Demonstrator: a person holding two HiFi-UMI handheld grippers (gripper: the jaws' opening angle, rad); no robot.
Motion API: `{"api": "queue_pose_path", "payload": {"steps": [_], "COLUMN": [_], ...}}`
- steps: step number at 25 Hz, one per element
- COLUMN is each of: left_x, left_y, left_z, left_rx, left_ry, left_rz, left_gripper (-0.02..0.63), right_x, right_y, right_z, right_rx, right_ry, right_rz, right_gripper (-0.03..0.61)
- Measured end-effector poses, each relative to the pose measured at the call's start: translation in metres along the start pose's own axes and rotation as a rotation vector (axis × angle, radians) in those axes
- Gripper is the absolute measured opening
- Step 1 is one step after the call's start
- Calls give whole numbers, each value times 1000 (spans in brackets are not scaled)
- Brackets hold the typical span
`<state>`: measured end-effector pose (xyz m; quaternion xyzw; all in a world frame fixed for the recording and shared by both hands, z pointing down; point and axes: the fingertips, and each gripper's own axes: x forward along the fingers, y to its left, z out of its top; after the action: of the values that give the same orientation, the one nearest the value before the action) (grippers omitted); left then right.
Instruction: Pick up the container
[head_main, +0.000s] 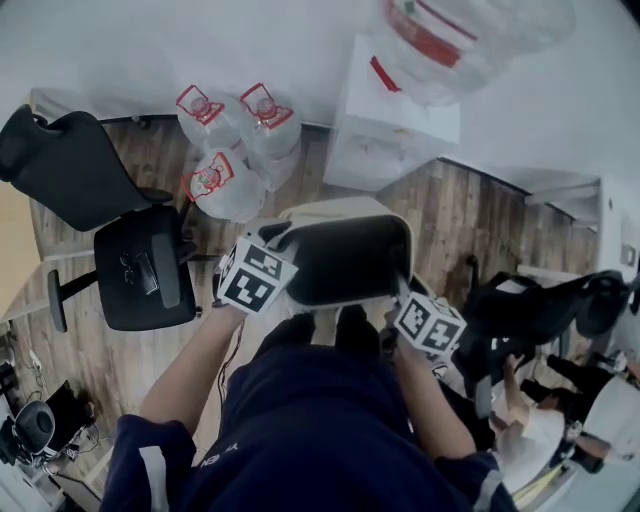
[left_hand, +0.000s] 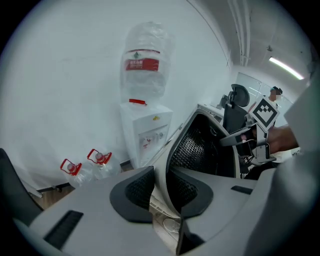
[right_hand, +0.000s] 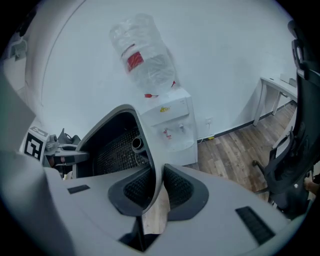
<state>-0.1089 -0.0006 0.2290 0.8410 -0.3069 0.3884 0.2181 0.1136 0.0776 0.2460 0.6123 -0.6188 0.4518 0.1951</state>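
Note:
The container (head_main: 350, 258) is a pale grey bin with a dark mesh-lined inside, held up in front of me over the wooden floor. My left gripper (head_main: 283, 243) is shut on its left rim; in the left gripper view the two dark pads (left_hand: 135, 192) clamp the thin wall of the container (left_hand: 200, 145). My right gripper (head_main: 405, 297) grips the right rim. In the right gripper view the container's wall (right_hand: 115, 145) runs down between the pads (right_hand: 135, 192), which close on it. The bin's opening faces me in the head view.
A white water dispenser (head_main: 385, 120) with a big bottle (head_main: 460, 30) stands against the wall ahead. Three water jugs (head_main: 232, 150) lie on the floor to its left. A black office chair (head_main: 135, 265) is at left, another chair (head_main: 545, 305) and a seated person (head_main: 560, 425) at right.

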Motion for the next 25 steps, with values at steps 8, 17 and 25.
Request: {"api": "queue_pose_path", "payload": {"steps": [8, 17, 25], "left_x": [-36, -36, -34], "left_y": [-5, -7, -13], "left_z": [26, 34, 40], "left_rx": [-8, -4, 4], "left_ry": [-69, -69, -80], "left_rz": [35, 48, 52], "left_gripper": [95, 92, 92], "right_x": [-35, -38, -39], "right_y": [15, 12, 4], "right_z": [32, 36, 33], "right_rx": [-24, -1, 24], "right_ry": [-80, -86, -79], "right_rz": [40, 48, 37], "right_gripper": [74, 75, 74]}}
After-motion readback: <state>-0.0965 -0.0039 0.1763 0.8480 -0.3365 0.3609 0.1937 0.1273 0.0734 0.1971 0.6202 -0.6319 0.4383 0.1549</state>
